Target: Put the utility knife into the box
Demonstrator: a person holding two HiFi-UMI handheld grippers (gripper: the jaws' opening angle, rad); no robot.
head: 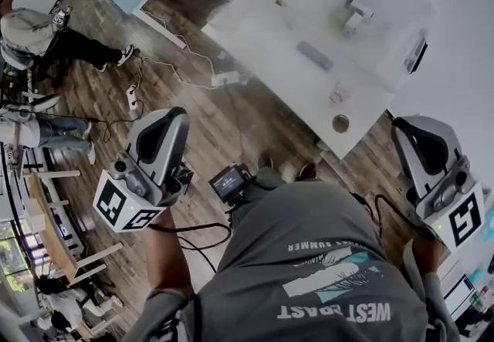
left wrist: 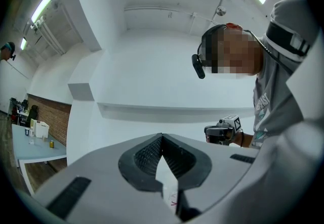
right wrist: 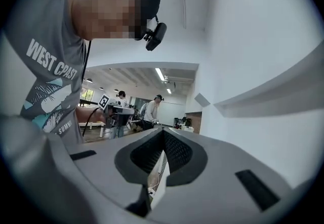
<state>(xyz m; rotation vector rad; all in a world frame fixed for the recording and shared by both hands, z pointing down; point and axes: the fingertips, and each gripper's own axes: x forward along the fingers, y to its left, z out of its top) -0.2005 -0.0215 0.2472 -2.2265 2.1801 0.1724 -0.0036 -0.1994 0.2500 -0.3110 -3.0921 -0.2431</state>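
I am holding the left gripper (left wrist: 162,139) and right gripper (right wrist: 163,134) on the near side of the desk (head: 309,97). Both pairs of jaws are sitting pressed together, empty

Open wooden floor (head: 224,124) before white table (head: 262,47), cables (head: 174,64) trailing across it
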